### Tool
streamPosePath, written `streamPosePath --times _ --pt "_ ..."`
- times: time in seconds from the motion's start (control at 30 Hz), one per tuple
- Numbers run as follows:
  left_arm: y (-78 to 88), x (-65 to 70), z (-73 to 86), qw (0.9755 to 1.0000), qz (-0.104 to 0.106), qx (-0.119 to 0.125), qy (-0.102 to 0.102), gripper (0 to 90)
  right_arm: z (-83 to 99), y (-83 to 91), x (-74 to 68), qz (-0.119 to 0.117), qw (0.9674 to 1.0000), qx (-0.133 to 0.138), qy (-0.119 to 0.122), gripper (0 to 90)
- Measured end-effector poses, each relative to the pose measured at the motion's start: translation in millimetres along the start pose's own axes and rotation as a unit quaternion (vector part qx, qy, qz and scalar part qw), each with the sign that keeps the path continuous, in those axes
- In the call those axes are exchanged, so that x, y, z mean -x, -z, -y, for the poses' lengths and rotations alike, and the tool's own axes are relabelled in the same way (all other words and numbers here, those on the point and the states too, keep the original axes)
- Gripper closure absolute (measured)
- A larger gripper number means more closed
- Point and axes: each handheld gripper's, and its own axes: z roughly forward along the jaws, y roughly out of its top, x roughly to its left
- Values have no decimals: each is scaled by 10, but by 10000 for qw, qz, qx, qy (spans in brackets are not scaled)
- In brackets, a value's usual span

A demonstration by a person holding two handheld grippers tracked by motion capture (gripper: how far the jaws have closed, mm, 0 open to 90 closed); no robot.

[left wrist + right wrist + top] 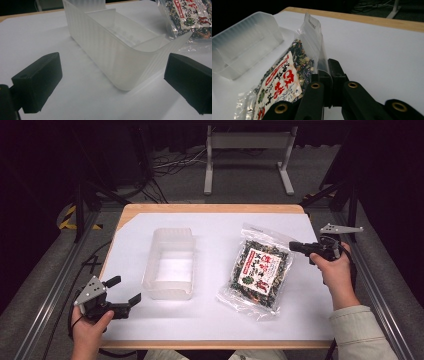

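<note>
1. Nearest the person, at about seven o'clock on the bench [300,227], the left gripper [125,291] rests low with its jaws spread wide and nothing between them; in the left gripper view the near corner of the clear plastic bin [120,57] stands just ahead of the gap, not touched by either pad.
2. At about three o'clock the right gripper [295,247] is clamped tight on the clear edge of the snack bag [261,270]; in the right gripper view the film [317,50] is pinched between the closed jaws and the bag's near edge stands lifted, while the far part still seems to lie on the white sheet [220,320].
3. The relation that matters, by my reading: the bin lies at about nine o'clock from the held bag, well apart, with its long axis running from six towards twelve o'clock; the bag's long axis runs nearly the same way, so it could go in lengthwise; the right hand [337,272] holds the bag, and the left gripper is the nearer one to the bin and could steady it.
4. Hard to make out: the bin's inner dividers are faint through the ribbed plastic; the bag's print is too small to read; the bag's lower end is cut off in the right gripper view; beyond the bench the floor is dark, with a pale frame [247,157] and cables.
</note>
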Motion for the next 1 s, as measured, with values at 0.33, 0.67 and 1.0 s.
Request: streamPosePath --times 0.33,0.67,1.0 --pt "42 91 -122 9998 41 203 -34 23 -196 303 -229 -52 9983 415 394 900" --pt "18 156 -151 9997 84 210 -75 22 -347 545 -476 -180 9944 708 770 900" --pt "1 194 -164 9996 119 219 -116 22 -462 691 -628 -237 9906 880 1018 900"
